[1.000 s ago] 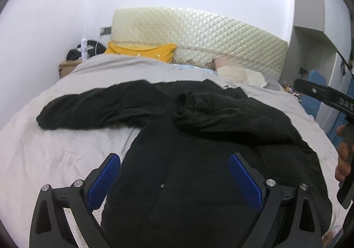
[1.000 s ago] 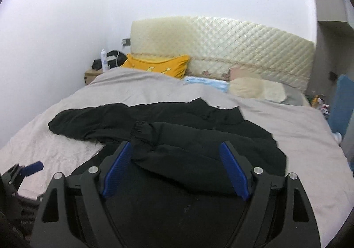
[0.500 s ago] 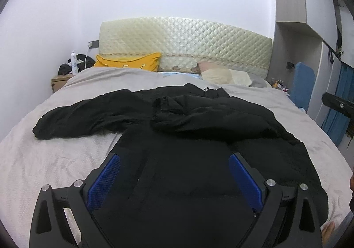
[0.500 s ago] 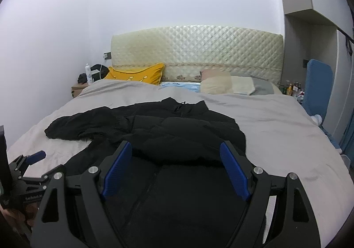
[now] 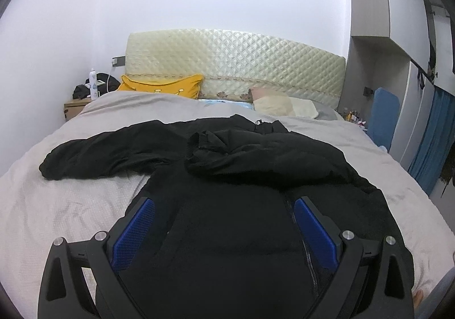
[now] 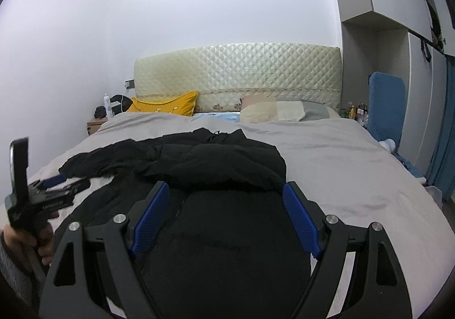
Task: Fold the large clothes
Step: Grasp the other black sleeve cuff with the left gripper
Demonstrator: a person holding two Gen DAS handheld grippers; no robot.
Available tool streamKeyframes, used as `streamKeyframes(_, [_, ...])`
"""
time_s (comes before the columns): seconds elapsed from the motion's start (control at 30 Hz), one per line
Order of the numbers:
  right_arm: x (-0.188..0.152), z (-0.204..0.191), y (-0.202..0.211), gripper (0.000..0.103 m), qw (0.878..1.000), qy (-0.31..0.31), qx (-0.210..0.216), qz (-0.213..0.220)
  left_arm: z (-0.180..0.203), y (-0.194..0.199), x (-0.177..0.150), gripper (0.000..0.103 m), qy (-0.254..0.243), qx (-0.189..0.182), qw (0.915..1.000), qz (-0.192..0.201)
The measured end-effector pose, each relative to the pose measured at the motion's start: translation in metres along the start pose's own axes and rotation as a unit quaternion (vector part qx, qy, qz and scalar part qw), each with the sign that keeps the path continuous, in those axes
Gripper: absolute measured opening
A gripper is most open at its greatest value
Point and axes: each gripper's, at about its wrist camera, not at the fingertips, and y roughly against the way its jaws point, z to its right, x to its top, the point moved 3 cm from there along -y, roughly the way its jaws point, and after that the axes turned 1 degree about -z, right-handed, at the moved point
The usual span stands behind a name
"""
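Observation:
A large black padded jacket (image 5: pixel 241 222) lies spread on the grey bed (image 5: pixel 57 205). Its right sleeve (image 5: pixel 256 159) is folded across the chest, while its left sleeve (image 5: pixel 108 154) stretches out to the left. My left gripper (image 5: pixel 223 202) hovers over the jacket's lower body, open, with nothing between its blue pads (image 5: pixel 133 233). In the right wrist view the jacket (image 6: pixel 227 233) fills the near bed, and my right gripper (image 6: pixel 224 185) hangs open above it just short of the folded sleeve (image 6: pixel 216 168). The left gripper (image 6: pixel 54 185) shows at that view's left edge, held in a hand.
A quilted cream headboard (image 5: pixel 233 63) stands at the far end, with a yellow pillow (image 5: pixel 162 86) and pale pillows (image 5: pixel 281 105) before it. A nightstand (image 5: pixel 76 108) with a bottle is at far left. A blue chair (image 6: pixel 385 108) and wardrobe stand right of the bed.
Both grippers have drawn back toward the foot of the bed, the right one farther and to the right. The jacket lies unmoved. Both stay open.

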Motion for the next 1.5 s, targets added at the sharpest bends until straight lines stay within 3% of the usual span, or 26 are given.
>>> streamKeyframes(0.17, [-0.016, -0.001, 0.017, 0.087, 1.0, -0.008, 0.019, 0.008, 0.001, 0.001, -0.003, 0.1, 0.001, -0.007, 1.0, -0.003])
streamKeyframes(0.33, [-0.024, 0.003, 0.022, 0.102, 1.0, -0.017, 0.001, 0.026, -0.004, 0.0, 0.001, 0.1, 0.008, -0.015, 0.9998, -0.01])
streamKeyframes(0.5, [-0.029, 0.005, 0.017, 0.102, 1.0, -0.019, -0.002, 0.016, -0.025, -0.004, 0.024, 0.1, 0.032, -0.034, 0.9986, -0.025])
streamKeyframes(0.8, [-0.031, 0.004, 0.011, 0.103, 1.0, -0.015, -0.011, 0.01, -0.121, -0.029, 0.088, 0.1, 0.015, 0.027, 0.9987, -0.039])
streamKeyframes(0.87, [-0.032, 0.003, 0.006, 0.103, 1.0, -0.011, -0.014, 0.004, -0.153, -0.048, 0.088, 0.1, 0.021, 0.055, 0.9955, -0.074])
streamKeyframes(0.97, [-0.035, -0.002, -0.004, 0.103, 1.0, -0.002, -0.015, -0.012, -0.197, -0.063, 0.079, 0.1, 0.028, 0.088, 0.9916, -0.091])
streamKeyframes(1.17, [-0.034, -0.008, -0.015, 0.103, 0.999, -0.001, -0.026, -0.029, -0.303, -0.098, 0.047, 0.1, 0.094, 0.121, 0.9802, -0.125])
streamKeyframes(1.23, [-0.033, -0.011, -0.019, 0.103, 0.999, 0.003, -0.036, -0.034, -0.344, -0.112, 0.032, 0.1, 0.138, 0.134, 0.972, -0.135])
streamKeyframes(1.37, [-0.031, -0.015, -0.028, 0.103, 0.998, 0.0, -0.05, -0.044, -0.411, -0.133, 0.008, 0.1, 0.251, 0.11, 0.9521, -0.135])
streamKeyframes(1.5, [-0.032, -0.022, -0.046, 0.103, 0.996, 0.0, -0.064, -0.064, -0.448, -0.159, -0.007, 0.099, 0.306, 0.084, 0.9399, -0.125])
